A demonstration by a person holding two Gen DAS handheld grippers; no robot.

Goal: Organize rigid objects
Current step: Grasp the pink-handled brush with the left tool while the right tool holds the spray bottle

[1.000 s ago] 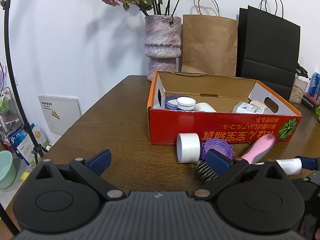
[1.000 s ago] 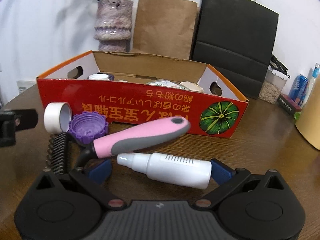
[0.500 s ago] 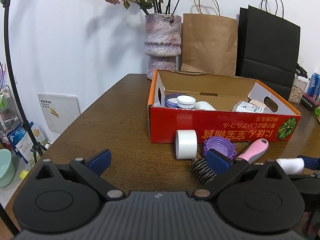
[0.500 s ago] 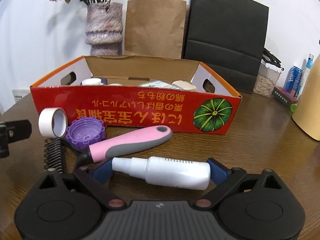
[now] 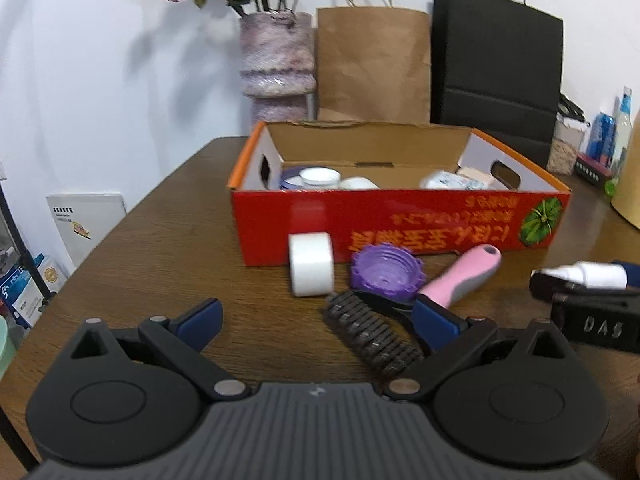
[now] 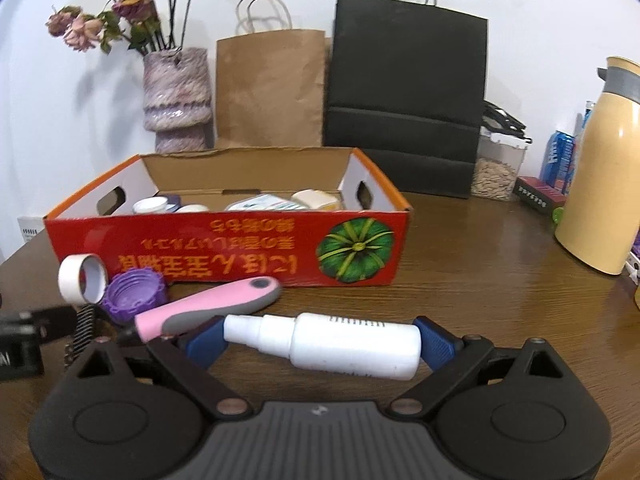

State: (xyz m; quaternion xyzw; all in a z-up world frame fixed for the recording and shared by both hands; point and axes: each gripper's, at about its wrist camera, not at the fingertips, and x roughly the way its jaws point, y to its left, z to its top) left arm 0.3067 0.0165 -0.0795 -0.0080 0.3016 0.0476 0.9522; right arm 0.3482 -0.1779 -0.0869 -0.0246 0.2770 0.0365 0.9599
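Observation:
A red cardboard box (image 5: 400,224) (image 6: 240,248) holds jars and packets. In front of it lie a white tape roll (image 5: 311,263) (image 6: 82,279), a purple lid (image 5: 387,271) (image 6: 132,294) and a pink-handled pet comb (image 5: 460,280) (image 6: 208,306). My left gripper (image 5: 316,316) is open and empty, its right finger by the comb's neck. My right gripper (image 6: 320,338) holds a white spray bottle (image 6: 336,342) lengthwise between its fingers; the bottle also shows in the left wrist view (image 5: 588,274).
A vase of dried flowers (image 5: 276,64), a brown paper bag (image 5: 372,64) and a black bag (image 6: 404,100) stand behind the box. A tan thermos (image 6: 604,168), cans and a grain jar (image 6: 496,172) are at the right. The table's left edge drops to floor clutter (image 5: 24,280).
The right gripper has lifted and swung right with the spray bottle. The left gripper has moved closer to the comb and box; the comb now rests flat on the table.

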